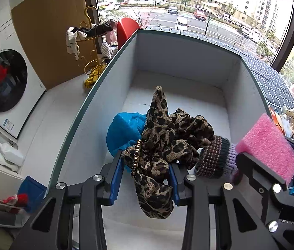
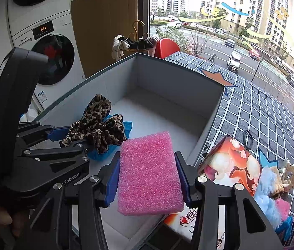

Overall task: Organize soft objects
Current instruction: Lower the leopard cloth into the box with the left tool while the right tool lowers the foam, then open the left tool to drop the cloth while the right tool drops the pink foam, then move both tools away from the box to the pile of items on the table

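Observation:
My left gripper (image 1: 146, 179) is shut on a leopard-print scarf (image 1: 167, 141), which it holds over the inside of a grey open box (image 1: 97, 112). The scarf (image 2: 99, 125) drapes onto a blue foam piece (image 1: 124, 131) lying in the box. A striped knit piece (image 1: 215, 158) lies just right of the scarf. My right gripper (image 2: 148, 179) is shut on a pink foam block (image 2: 149, 173), held above the box's near right part. That block (image 1: 269, 143) and the right gripper show at the right edge of the left wrist view.
The box stands on a dark checked cloth (image 2: 261, 112). On it to the right lie a printed orange pouch (image 2: 232, 162), a blue fluffy item (image 2: 265, 200) and small toys (image 2: 290, 170). A washing machine (image 1: 3, 79) stands at left, with a yellow rack (image 1: 92, 41) behind the box.

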Tool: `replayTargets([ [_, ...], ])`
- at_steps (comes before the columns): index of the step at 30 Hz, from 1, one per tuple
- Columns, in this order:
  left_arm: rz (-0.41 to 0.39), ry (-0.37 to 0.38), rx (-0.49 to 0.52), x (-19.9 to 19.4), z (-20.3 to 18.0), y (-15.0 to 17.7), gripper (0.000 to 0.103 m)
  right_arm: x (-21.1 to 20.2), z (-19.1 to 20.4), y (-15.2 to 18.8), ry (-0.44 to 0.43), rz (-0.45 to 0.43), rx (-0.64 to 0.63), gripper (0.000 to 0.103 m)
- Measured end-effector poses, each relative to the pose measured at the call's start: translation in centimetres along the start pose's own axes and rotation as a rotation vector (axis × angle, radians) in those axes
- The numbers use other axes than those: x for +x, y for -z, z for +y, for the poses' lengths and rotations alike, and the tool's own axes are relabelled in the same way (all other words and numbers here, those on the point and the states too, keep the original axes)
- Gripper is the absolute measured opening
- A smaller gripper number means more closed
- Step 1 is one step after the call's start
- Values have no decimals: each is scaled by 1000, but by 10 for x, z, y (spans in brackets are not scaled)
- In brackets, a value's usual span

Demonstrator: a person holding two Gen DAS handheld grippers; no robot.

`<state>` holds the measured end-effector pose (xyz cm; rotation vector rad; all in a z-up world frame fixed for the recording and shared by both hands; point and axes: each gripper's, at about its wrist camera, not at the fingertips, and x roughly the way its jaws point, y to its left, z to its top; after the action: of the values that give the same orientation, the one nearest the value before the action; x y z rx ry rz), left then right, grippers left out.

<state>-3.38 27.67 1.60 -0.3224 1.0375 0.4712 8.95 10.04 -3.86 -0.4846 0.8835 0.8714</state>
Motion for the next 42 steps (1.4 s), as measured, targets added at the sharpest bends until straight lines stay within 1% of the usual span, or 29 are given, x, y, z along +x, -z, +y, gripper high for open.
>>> replayTargets([
  [7, -1, -7, 8, 2, -2, -3, 42, 6, -8, -7, -6, 8, 19, 50],
  [12, 9, -15, 16, 4, -3, -5, 44, 11, -16, -13, -11, 17, 38, 50],
  [16, 18, -23, 14, 3, -2, -11, 45, 11, -19, -23, -6, 3, 41, 50],
  [18, 12, -24, 15, -1, -2, -12, 47, 9, -22, -30, -6, -17, 53, 50],
  [21, 0, -18, 22, -7, -4, -14, 57, 1, -25, -39, -22, -45, 72, 51],
  [23, -24, -26, 17, -15, -6, -15, 79, -4, -28, -43, -19, -67, 77, 72],
  [24, -45, -33, 17, -19, -7, -16, 81, -8, -30, -44, -18, -83, 83, 86],
  [27, -90, -50, 16, -32, -9, -22, 82, -21, -35, -45, -10, -132, 96, 87],
  [31, -128, -25, 7, -46, -9, -28, 83, -36, -42, -42, -7, -160, 122, 87],
  [34, -162, -16, 17, -56, -12, -26, 83, -49, -47, -35, 6, -187, 137, 87],
  [39, -204, 9, 62, -73, -30, -17, 83, -73, -63, -9, 33, -213, 180, 87],
  [42, -225, -1, 108, -80, -48, -12, 83, -82, -72, 12, 64, -209, 208, 87],
])
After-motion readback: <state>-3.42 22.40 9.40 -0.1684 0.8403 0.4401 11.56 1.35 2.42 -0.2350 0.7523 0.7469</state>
